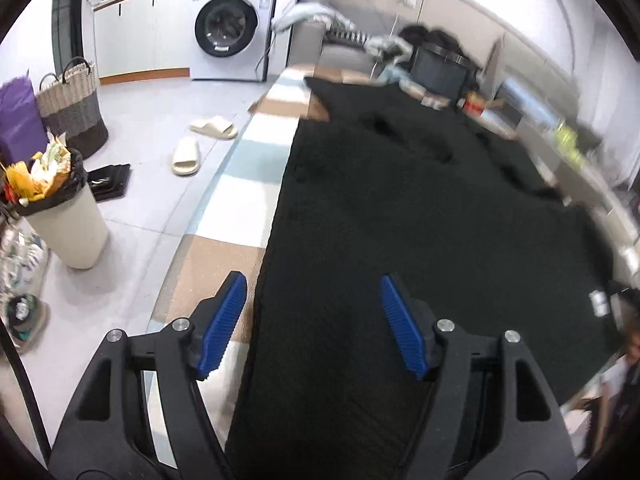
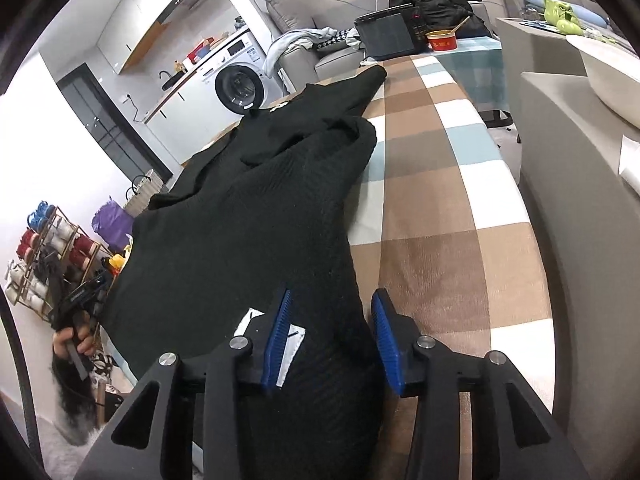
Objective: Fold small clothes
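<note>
The black garment (image 1: 420,208) lies spread over the checked worktop (image 1: 240,208), its long left edge running straight from six o'clock up toward twelve, leaving a strip of bare check beside it before the worktop drops off to the tiled floor (image 1: 152,152). From the right wrist view the free room is at three o'clock, a broad band of brown-and-white check (image 2: 460,216). The left claw (image 1: 312,316) hangs released over that left edge, nothing between its blue pads (image 1: 224,320). The right claw (image 2: 330,336) is parted too, a rumpled fold of the cloth lying between its pads, unpressed. The knit looks ribbed, bunched at the far end (one sleeve (image 2: 360,84) points to one o'clock), white tag (image 2: 290,352) showing.
</note>
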`<move>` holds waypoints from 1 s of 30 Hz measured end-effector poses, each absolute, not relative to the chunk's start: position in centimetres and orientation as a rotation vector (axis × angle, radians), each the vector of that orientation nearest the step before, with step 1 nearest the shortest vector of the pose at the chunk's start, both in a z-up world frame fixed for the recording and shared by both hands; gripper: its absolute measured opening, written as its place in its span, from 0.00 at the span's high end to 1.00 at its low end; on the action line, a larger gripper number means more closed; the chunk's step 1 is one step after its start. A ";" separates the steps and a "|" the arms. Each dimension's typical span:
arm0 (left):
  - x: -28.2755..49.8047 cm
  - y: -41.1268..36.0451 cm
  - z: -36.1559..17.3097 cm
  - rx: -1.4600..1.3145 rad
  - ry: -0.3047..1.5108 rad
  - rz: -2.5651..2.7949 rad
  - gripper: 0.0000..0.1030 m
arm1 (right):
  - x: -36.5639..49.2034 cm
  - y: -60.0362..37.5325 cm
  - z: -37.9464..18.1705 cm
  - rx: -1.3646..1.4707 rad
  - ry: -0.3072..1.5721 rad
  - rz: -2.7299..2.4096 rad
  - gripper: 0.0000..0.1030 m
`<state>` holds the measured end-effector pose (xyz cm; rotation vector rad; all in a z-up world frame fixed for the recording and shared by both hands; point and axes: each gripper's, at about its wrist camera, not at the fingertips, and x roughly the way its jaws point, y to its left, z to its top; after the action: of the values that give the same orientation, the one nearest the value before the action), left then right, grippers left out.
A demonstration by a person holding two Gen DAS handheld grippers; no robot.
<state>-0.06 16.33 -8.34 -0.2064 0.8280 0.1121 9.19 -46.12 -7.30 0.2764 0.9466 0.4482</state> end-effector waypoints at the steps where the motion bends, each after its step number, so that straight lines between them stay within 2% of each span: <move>1: 0.6 16.0 -8.8 -0.188 0.846 0.123 0.35 | 8.9 -46.2 -7.4 0.270 0.949 0.445 0.53; 3: 1.1 15.1 -9.2 -0.127 0.853 0.135 0.35 | 8.6 -46.3 -7.4 0.257 0.945 0.450 0.50; 4: 1.3 14.7 -9.2 -0.110 0.843 0.133 0.42 | 8.4 -46.2 -7.4 0.246 0.941 0.455 0.46; 5: 1.3 14.3 -9.3 -0.107 0.836 0.101 0.58 | 8.2 -46.1 -7.4 0.233 0.936 0.457 0.41; 6: 1.3 13.9 -9.3 -0.101 0.832 0.066 0.67 | 8.1 -45.9 -7.4 0.221 0.932 0.459 0.39; 7: 1.3 13.5 -9.3 -0.094 0.832 0.041 0.81 | 8.0 -45.8 -7.4 0.211 0.928 0.461 0.37; 8: 1.4 13.2 -9.3 -0.081 0.831 0.034 0.90 | 8.1 -45.4 -7.5 0.194 0.925 0.462 0.37; 10: 1.4 12.6 -9.1 -0.065 0.821 0.035 0.93 | 8.1 -44.6 -7.5 0.152 0.928 0.468 0.38; 12: 1.4 12.5 -8.9 -0.090 0.813 0.029 0.93 | 8.0 -43.6 -7.5 0.110 0.936 0.486 0.55; 13: 1.1 12.6 -8.7 -0.103 0.800 0.023 0.93 | 7.9 -43.0 -7.5 0.071 0.929 0.471 0.74; 14: 0.7 12.6 -8.5 -0.113 0.788 0.018 0.94 | 7.9 -42.6 -7.6 0.045 0.924 0.452 0.86; 15: 0.2 12.6 -8.1 -0.124 0.772 0.009 0.94 | 7.9 -42.5 -7.6 0.047 0.922 0.456 0.92; 17: -1.1 12.7 -6.9 -0.138 0.727 -0.015 0.95 | 7.5 -42.8 -7.2 0.093 0.892 0.489 0.95; 23: -5.9 12.9 -2.2 -0.143 0.582 -0.010 0.95 | 5.5 -44.8 -4.0 0.278 0.856 0.558 0.96; 30: -7.5 13.8 1.6 -0.189 0.477 -0.018 0.95 | 4.8 -46.8 1.0 0.432 0.684 0.598 0.96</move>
<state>-7.45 13.75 1.58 -0.1891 0.4769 -0.0185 4.79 -46.80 1.00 0.4320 0.6838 0.5985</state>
